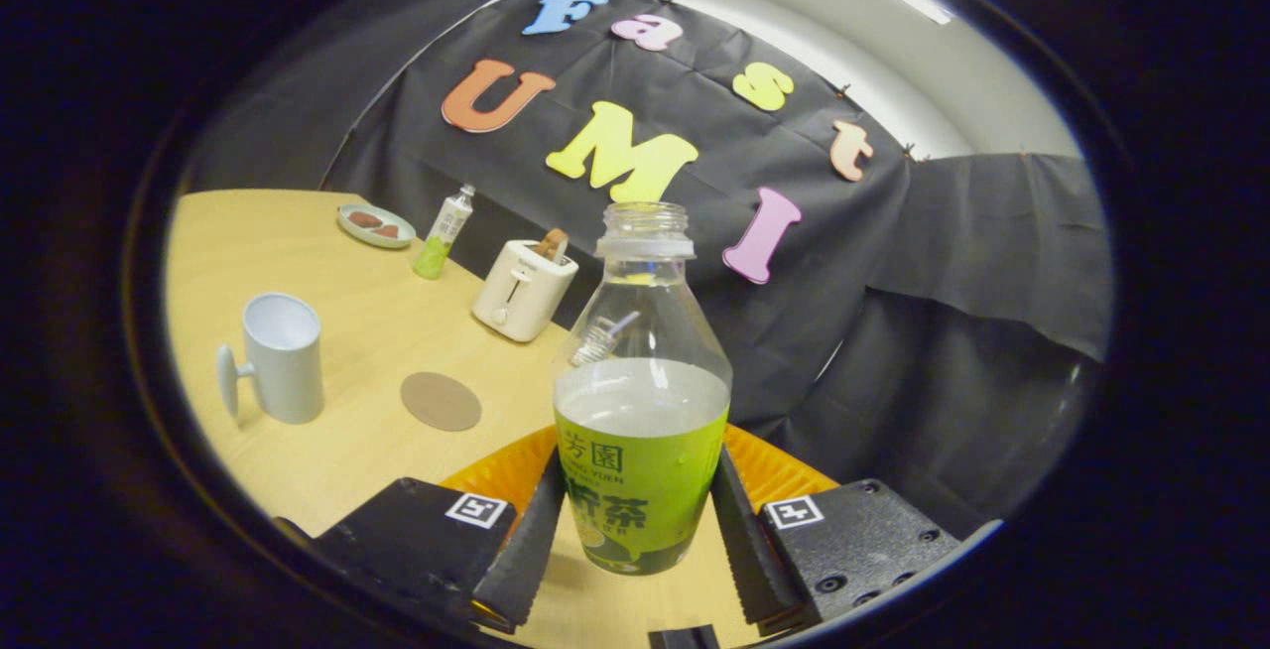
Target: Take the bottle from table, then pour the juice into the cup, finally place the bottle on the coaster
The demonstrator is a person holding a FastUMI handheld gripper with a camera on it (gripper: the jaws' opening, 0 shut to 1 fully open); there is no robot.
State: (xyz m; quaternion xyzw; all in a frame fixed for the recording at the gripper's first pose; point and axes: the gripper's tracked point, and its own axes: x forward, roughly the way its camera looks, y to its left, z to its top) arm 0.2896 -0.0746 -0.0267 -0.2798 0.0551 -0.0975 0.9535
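Between my fingers [635, 530] an uncapped bottle [641, 401] stands upright, clamped on both sides. Beyond it on the table [347, 331] I see coaster [441, 401], cup [278, 356] and toaster [523, 289].

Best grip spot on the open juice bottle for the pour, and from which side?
Grip the bottle on its labelled lower body, side-on, as the gripper does now with a finger against each flank. It stands upright and uncapped, so stay level. That section looks straight-walled and widest; the clear shoulder above tapers to a narrow neck and would likely slip. The cup is off to one side.
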